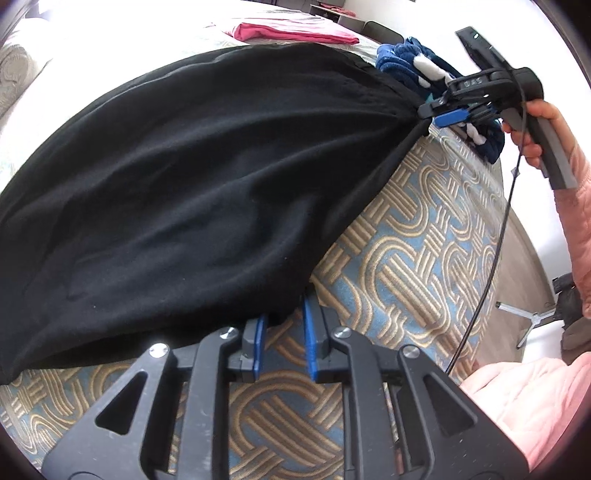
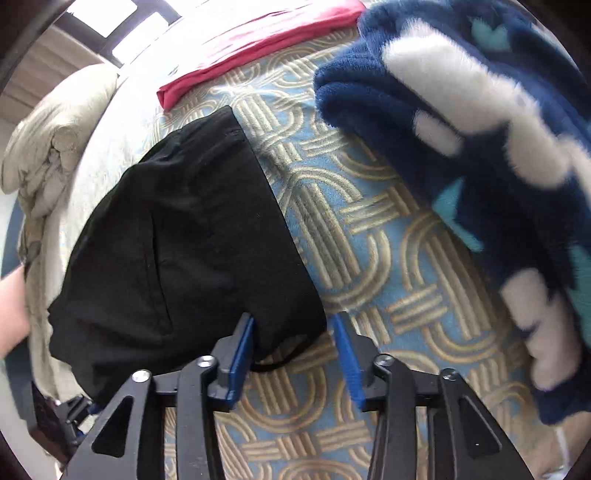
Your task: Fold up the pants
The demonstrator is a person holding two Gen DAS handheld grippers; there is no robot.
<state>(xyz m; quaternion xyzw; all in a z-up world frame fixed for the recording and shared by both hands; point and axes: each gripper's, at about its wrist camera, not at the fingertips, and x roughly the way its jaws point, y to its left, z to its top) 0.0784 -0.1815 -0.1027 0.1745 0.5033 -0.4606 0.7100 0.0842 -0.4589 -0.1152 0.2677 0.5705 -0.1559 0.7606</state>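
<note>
- The black pants [image 1: 177, 177] fill the left wrist frame's upper left; their lower edge sits pinched in the left gripper [image 1: 284, 325].
- The right gripper [image 2: 295, 332] stands parted, a pants corner between its unpressed pads.

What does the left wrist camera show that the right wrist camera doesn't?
Only the left wrist view: the right tool seen from outside, in a hand with a pink quilted sleeve. Only the right wrist view: a thin black cord loop at the pants' corner. Both: the black fabric pants, the blue-and-gold patterned bedspread, a folded red cloth, a fluffy navy-and-white fleece.
</note>
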